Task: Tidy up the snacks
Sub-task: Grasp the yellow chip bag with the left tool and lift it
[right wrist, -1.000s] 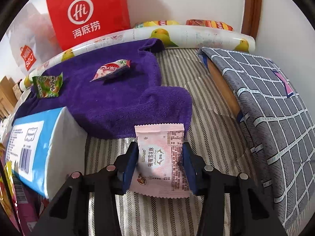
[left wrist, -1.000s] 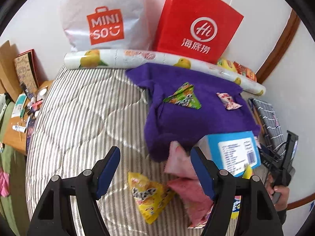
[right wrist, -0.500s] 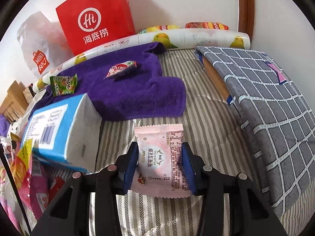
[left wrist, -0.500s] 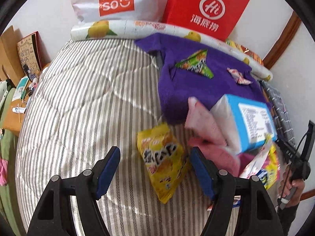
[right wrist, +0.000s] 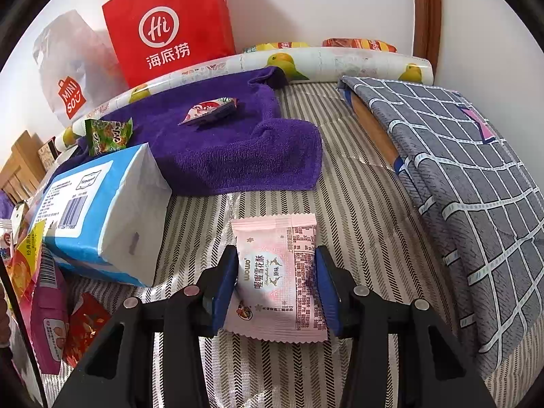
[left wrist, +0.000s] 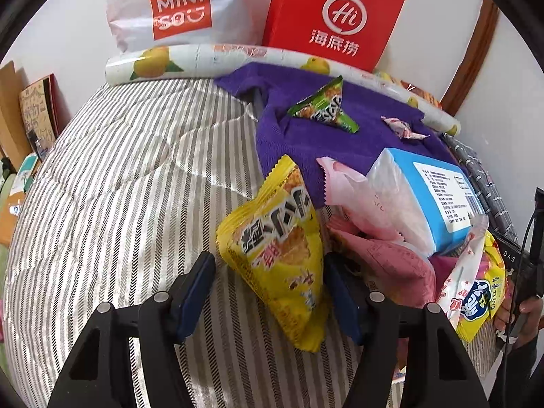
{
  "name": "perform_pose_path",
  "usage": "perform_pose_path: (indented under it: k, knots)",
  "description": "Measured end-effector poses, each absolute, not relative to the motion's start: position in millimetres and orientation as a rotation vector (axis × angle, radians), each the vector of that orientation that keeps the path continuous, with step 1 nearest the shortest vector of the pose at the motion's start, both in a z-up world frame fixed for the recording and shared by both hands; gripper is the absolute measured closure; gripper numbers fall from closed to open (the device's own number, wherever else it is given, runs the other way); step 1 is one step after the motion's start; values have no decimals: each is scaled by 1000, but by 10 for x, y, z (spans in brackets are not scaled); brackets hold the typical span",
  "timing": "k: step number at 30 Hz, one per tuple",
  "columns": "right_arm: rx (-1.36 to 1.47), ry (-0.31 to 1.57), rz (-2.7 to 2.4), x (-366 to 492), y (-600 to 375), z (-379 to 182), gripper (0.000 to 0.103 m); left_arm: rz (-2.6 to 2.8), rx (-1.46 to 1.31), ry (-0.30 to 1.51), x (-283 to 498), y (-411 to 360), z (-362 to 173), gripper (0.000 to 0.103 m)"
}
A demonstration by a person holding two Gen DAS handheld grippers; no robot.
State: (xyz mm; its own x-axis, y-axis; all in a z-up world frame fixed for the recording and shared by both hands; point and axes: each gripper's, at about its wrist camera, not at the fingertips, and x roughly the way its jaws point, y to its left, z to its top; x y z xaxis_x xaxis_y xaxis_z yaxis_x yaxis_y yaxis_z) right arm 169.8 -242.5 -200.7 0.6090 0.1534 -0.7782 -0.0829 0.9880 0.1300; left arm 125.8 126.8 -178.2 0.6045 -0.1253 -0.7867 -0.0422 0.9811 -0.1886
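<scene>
Pink snack packet (right wrist: pixel 278 275) in right gripper (right wrist: pixel 276 284) (lower edge behind fingers)

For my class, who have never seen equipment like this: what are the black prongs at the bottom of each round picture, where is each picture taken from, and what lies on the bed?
There is no robot. A person holds a two-finger gripper in each hand, and a fisheye camera on each looks along its fingers, hence the round pictures. In the left-hand view the left gripper is open, its blue pads either side of a yellow snack bag on the striped mattress. In the right-hand view the right gripper is shut on a pink snack packet. A purple towel carries a green snack and a small wrapped sweet. A blue tissue pack lies nearby, with more snacks piled beside it.
</scene>
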Motion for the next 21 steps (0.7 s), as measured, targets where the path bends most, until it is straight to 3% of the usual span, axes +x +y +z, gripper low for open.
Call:
perform_pose_path:
  k: [20, 21]
  knots:
    - [64, 910, 135, 1694, -2384, -2026, 54, -42, -183, 871, 1215, 1256, -1804, 39]
    - [63, 910, 134, 1695, -2382, -2027, 54, -45, -183, 869, 1212, 1255, -1801, 43]
